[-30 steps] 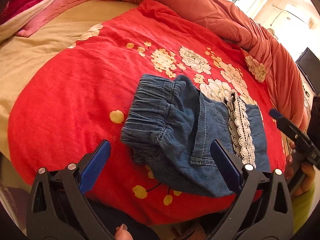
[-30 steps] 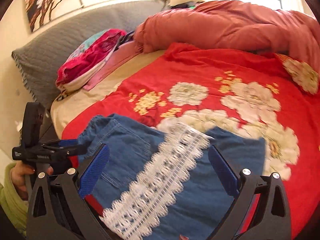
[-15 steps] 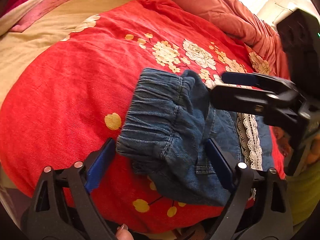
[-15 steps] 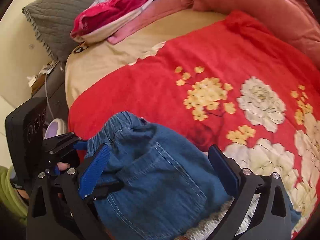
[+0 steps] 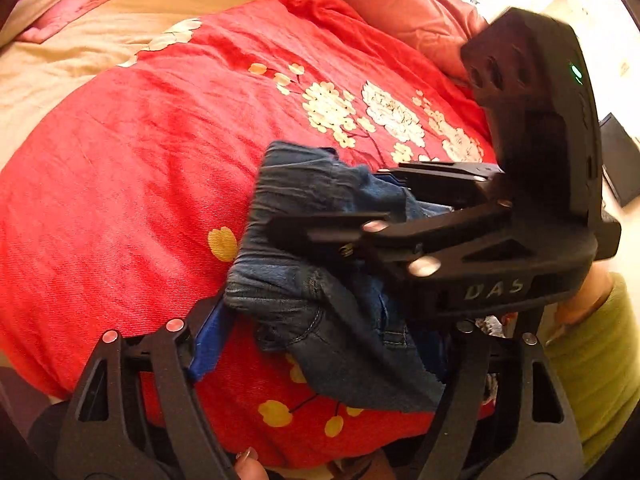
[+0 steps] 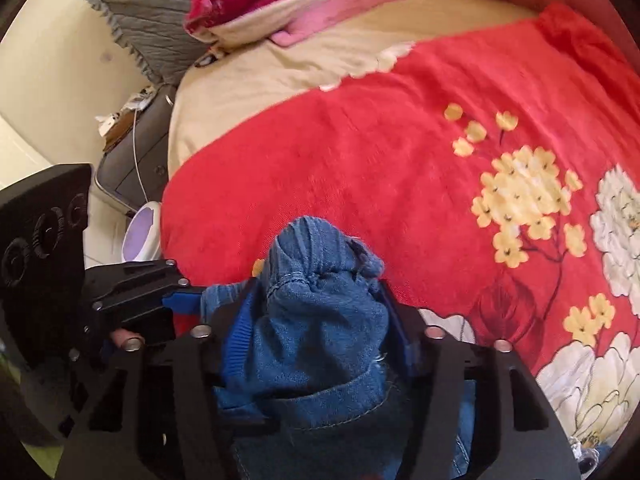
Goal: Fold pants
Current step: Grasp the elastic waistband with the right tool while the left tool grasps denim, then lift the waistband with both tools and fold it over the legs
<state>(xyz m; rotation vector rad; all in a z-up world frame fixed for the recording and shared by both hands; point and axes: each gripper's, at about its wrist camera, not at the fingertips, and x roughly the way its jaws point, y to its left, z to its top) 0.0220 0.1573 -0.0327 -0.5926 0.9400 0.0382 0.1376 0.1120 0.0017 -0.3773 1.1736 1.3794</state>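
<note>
Right gripper jaws clamp the pants waistband; left gripper jaws apart (right view only glimpses them).

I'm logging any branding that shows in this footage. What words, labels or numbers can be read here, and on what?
"DAS": raised letters on the black body of the right gripper, seen from the left wrist camera.
Nothing else is legible: the jeans and the red floral blanket show no lettering.
</note>
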